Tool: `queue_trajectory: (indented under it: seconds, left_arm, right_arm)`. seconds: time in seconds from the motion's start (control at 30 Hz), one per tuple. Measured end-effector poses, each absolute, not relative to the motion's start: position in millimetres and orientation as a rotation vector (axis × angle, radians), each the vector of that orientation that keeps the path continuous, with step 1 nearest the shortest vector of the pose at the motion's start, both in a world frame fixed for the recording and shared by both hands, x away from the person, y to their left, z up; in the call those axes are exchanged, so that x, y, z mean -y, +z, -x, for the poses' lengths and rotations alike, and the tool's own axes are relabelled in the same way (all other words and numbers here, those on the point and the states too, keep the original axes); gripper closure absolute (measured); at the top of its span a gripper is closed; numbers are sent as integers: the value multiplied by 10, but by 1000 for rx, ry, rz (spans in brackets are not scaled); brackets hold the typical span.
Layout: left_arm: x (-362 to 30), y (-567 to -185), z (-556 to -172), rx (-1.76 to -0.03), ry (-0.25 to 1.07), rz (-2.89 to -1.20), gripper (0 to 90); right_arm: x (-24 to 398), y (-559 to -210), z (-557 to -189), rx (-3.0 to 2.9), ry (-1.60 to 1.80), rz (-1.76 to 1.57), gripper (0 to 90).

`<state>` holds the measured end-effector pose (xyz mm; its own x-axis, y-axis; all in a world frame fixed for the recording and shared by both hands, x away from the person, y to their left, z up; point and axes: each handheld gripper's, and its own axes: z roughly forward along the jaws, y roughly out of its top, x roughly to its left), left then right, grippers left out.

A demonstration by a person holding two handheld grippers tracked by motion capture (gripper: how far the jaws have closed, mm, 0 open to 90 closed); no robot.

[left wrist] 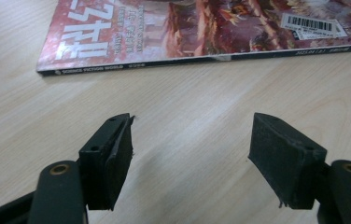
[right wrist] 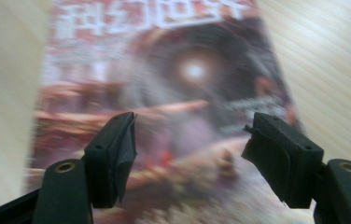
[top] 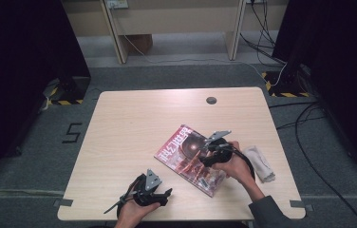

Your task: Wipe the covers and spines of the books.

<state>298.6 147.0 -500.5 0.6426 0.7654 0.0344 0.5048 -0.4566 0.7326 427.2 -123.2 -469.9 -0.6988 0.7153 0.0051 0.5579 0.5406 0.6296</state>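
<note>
A: Magazine [top: 188, 159] flat on table [top: 134, 123], lower right of centre in high view, turned at an angle, title end toward upper left. Closed, cover up.

B: Spine edge noted in left gripper view: dark strip running along upper part of frame, barcode label [left wrist: 311, 24] at upper right. Bare wood between spine and jaws.

A: Left gripper [top: 152, 194] at bottom edge of high view, left of centre, held in left hand [top: 131, 212]. Jaws apart, nothing between them, wood grain visible through gap. Well clear of magazine's near corner.

B: Right gripper [top: 213, 151] over magazine's right part in high view, right hand [top: 236, 166] behind it. In right gripper view, jaws standing wide over blurred cover; nothing pinched between pads. Contact with cover not determinable.

A: White crumpled cloth [top: 259, 163] just right of right hand, close to table's right edge. Tight room there.

B: Open room: whole upper left half of tabletop bare, from magazine's title end out to far and left edges. Round grommet [top: 211, 100] near far edge, centre right. Narrow strip of wood between magazine's lower corner and near table edge.

A: Magazine fully on table, no corner overhanging.
</note>
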Motion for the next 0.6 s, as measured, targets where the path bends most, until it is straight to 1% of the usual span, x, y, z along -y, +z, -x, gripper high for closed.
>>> queue_trajectory:
  seconds: [0.33, 0.6]
  left_arm:
    - [-1277, -5036, -3060, -967, 485, -2145, 292]
    - [-1107, -5060, -3126, -941, 495, -2153, 292]
  right_arm:
    - [1664, -4794, -4441, -2441, 836, -1239, 291]
    - [1755, -4904, -4476, -2471, 819, -1293, 285]
